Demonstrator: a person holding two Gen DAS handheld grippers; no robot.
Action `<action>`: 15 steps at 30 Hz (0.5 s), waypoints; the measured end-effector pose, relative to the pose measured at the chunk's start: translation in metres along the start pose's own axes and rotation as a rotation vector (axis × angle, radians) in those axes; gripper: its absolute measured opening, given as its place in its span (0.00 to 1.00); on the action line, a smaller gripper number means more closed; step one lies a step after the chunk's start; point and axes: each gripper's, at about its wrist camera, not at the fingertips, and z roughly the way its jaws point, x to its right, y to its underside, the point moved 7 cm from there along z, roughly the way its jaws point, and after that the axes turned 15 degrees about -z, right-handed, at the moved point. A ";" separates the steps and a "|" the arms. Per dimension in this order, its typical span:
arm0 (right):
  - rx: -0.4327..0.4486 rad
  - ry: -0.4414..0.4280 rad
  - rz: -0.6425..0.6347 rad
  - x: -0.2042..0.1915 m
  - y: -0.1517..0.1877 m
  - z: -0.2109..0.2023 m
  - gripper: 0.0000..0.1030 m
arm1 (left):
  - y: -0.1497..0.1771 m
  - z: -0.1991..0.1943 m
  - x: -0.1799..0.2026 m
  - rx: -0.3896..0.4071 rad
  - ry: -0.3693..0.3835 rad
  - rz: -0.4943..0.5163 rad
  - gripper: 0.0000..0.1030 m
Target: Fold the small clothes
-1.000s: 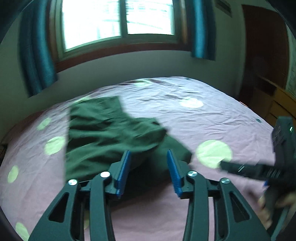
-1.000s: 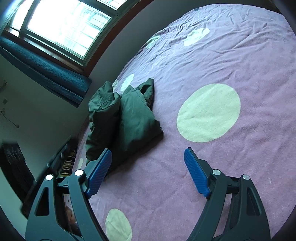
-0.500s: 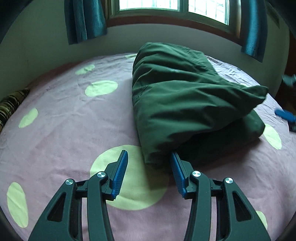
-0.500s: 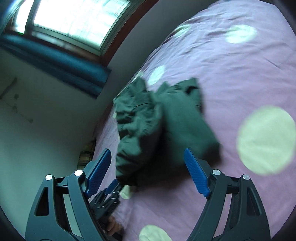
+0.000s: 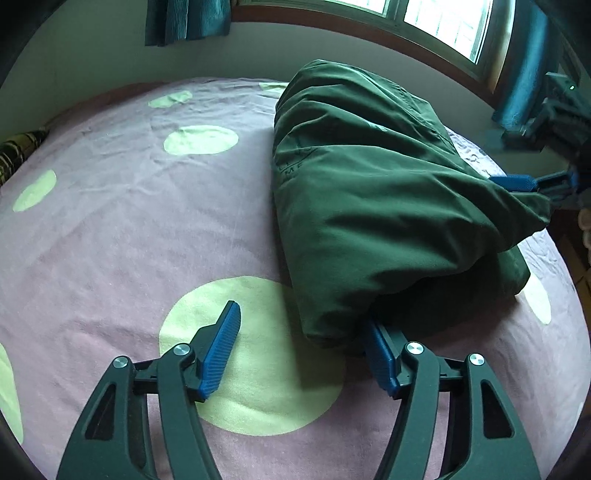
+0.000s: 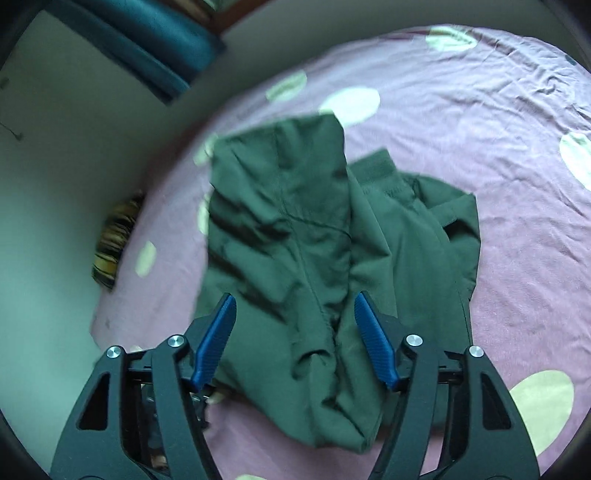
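On bed (image 5: 110,240), near its window edge, green garment (image 5: 369,192) lies bunched. Left gripper (image 5: 301,343) jaws opening, spread, garment's corner between. Right gripper (image 6: 293,336) jaws closing, spread over garment, unpressed.

A bed with a mauve sheet (image 5: 110,229) dotted with pale green circles fills both views. Behind it stands a pale wall (image 5: 92,62); teal curtains (image 5: 186,20) flank a bright wood-framed window (image 5: 447,22) at upper right.

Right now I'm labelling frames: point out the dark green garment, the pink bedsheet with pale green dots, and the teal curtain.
dark green garment (image 5: 369,192): left wrist view, top fold.
pink bedsheet (image 5: 110,240): left wrist view, bare area.
teal curtain (image 5: 184,18): left wrist view, lower hem.
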 end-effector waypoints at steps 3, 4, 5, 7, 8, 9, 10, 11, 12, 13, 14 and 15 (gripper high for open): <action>-0.038 0.005 0.013 0.006 0.006 0.013 0.65 | 0.001 0.001 0.000 -0.002 0.001 0.001 0.63; -0.050 -0.003 0.016 0.007 0.008 0.016 0.65 | 0.001 0.001 0.000 -0.005 0.000 0.002 0.63; -0.062 -0.011 0.017 0.007 0.010 0.021 0.65 | 0.001 0.002 0.000 -0.008 0.000 0.000 0.63; -0.082 -0.019 0.012 0.005 0.013 0.029 0.62 | 0.001 0.003 -0.001 -0.012 0.004 -0.004 0.64; -0.093 -0.020 0.007 0.004 0.014 0.032 0.54 | 0.000 0.004 -0.002 -0.014 0.005 -0.007 0.64; -0.101 -0.022 -0.001 0.002 0.016 0.035 0.46 | 0.000 0.005 -0.002 -0.015 0.005 -0.008 0.65; -0.105 -0.016 -0.014 0.000 0.017 0.036 0.43 | -0.001 0.006 -0.003 -0.017 0.004 -0.010 0.65; -0.106 -0.003 -0.028 -0.002 0.018 0.036 0.39 | -0.001 0.006 -0.004 -0.019 0.004 -0.013 0.66; -0.102 0.010 -0.044 -0.004 0.017 0.034 0.32 | -0.002 0.007 -0.005 -0.021 0.005 -0.016 0.66; -0.088 0.018 -0.057 -0.006 0.015 0.031 0.25 | -0.002 0.007 -0.005 -0.021 0.006 -0.018 0.66; -0.065 0.010 -0.065 -0.009 0.012 0.024 0.14 | -0.002 0.006 -0.005 -0.019 0.004 -0.018 0.66; -0.042 0.006 -0.070 -0.012 0.009 0.019 0.11 | -0.002 0.005 -0.005 -0.016 0.002 -0.015 0.66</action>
